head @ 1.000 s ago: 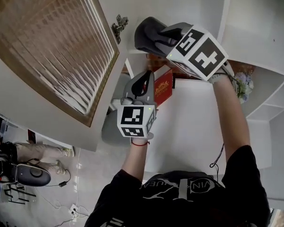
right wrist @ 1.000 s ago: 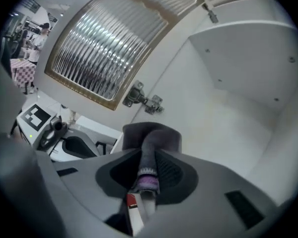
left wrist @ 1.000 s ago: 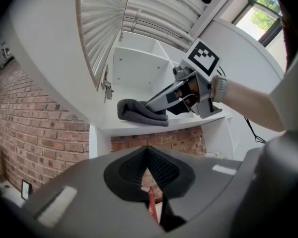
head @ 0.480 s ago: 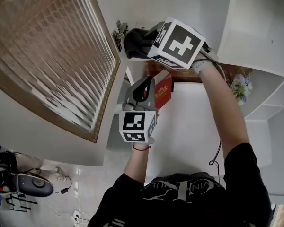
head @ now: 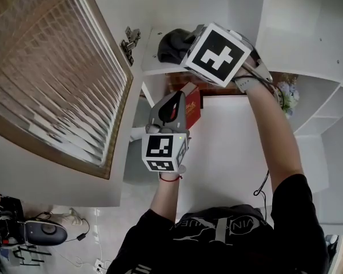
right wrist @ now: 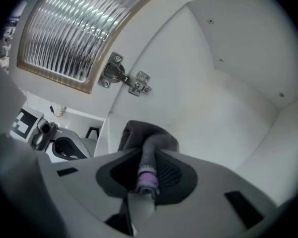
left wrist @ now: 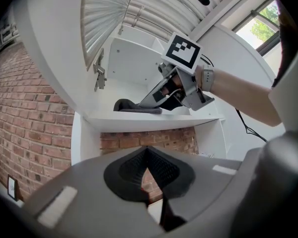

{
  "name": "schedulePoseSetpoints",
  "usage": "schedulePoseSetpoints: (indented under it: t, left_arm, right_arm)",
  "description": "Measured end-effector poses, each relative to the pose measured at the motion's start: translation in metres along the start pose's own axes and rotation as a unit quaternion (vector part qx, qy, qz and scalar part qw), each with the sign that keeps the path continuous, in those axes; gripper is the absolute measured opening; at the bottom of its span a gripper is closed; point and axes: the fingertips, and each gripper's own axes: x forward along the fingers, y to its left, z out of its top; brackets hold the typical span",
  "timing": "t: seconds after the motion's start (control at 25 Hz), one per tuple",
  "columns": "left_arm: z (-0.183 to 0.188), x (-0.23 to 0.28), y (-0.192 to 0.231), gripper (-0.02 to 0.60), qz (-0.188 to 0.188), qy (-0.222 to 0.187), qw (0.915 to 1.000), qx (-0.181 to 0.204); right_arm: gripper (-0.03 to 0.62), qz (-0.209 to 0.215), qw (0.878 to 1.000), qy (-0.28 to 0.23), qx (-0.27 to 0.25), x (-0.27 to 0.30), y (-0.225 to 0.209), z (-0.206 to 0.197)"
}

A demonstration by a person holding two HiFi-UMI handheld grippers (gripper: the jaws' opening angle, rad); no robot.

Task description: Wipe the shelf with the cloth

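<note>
A dark grey cloth lies bunched on the white shelf inside an open cabinet. My right gripper is shut on the cloth and presses it to the shelf near the left end. In the right gripper view the cloth runs from between the jaws of my right gripper out onto the shelf floor. My left gripper hangs below the shelf, shut and holding nothing. The left gripper view looks past my left gripper up at the shelf edge, the cloth and my right gripper.
The cabinet door with ribbed glass stands open at the left on its hinge. A red box sits under the shelf against a brick wall. Flowers and further white compartments are at the right.
My right gripper slid the cloth left toward the hinge, then back a little to the right. The left gripper has stayed below the shelf.
</note>
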Motion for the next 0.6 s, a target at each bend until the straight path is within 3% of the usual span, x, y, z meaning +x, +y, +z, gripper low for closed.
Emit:
schedulePoseSetpoints:
  t: [0.24,0.6]
  left_arm:
    - [-0.003,0.008,-0.016,0.011,-0.021,0.000,0.9998,-0.003]
    - [-0.002,0.017,-0.037,0.011,-0.053,-0.003,0.9986,0.001]
  right_arm:
    - [0.083,-0.087,0.994,0.060,0.010,-0.025,-0.018,-0.036]
    - [0.083,-0.137,0.984,0.112,-0.033,-0.050,-0.018,-0.051]
